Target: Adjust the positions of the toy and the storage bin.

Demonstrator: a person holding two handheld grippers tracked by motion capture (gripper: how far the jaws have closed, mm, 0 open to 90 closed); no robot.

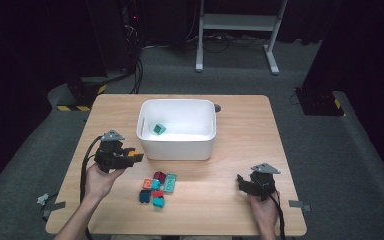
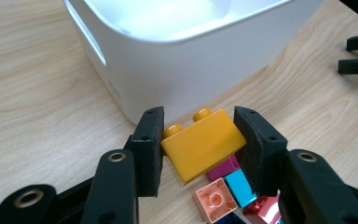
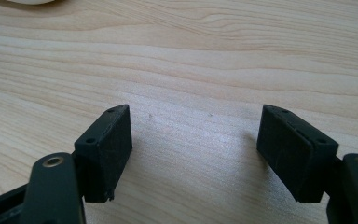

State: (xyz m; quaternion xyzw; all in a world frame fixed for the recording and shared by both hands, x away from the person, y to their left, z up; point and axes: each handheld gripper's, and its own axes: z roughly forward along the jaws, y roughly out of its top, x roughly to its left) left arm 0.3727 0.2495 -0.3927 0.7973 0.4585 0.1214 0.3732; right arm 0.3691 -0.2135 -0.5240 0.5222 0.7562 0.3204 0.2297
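Left gripper [image 2: 199, 140] clamped a yellow toy brick [image 2: 203, 144] above the wooden table [image 1: 240, 200], near the white bin's [image 1: 176, 145] front-left corner; the right gripper [image 3: 193, 149] rested with jaws apart, well right of the loose bricks [image 1: 157, 189].

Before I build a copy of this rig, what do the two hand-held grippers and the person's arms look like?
Both the left hand-held gripper and the right hand-held gripper are black, each topped by a grey three-cornered plate and trailing a black cable. The jaws end in flat, black, rectangular pads held by screws. Forearms are bare; no sleeves visible.
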